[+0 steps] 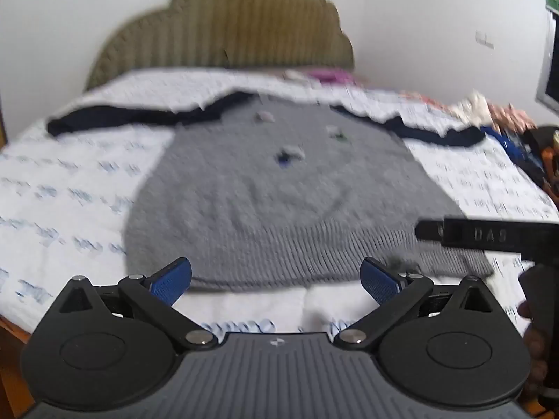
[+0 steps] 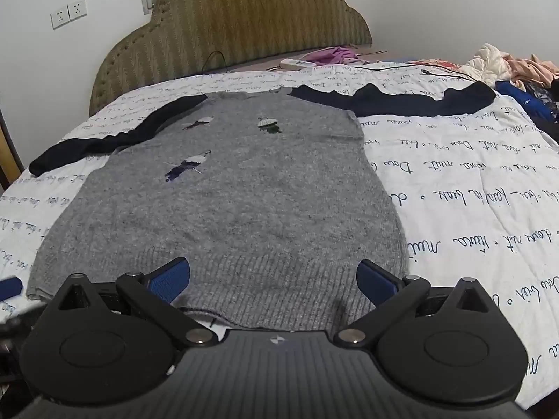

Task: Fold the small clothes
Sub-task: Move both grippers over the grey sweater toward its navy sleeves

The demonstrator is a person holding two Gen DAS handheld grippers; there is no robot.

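Observation:
A small grey knitted sweater [image 2: 227, 209] with dark navy sleeves [image 2: 401, 103] lies spread flat on the bed, hem toward me, sleeves stretched out to both sides. The blurred left wrist view shows the same sweater [image 1: 279, 202]. My left gripper [image 1: 276, 281] hovers open just before the ribbed hem, nothing between its blue pads. My right gripper [image 2: 274, 281] stands open over the hem's right half, pads apart and empty. The right gripper's body [image 1: 489, 235] shows at the right edge of the left wrist view.
The bed has a white quilt with blue script [image 2: 471, 192] and an olive padded headboard [image 2: 237, 24]. A heap of clothes [image 2: 506, 66] lies at the far right. A purple garment [image 2: 335, 54], a white remote [image 2: 297, 64] and a black cable [image 2: 436, 71] rest near the headboard.

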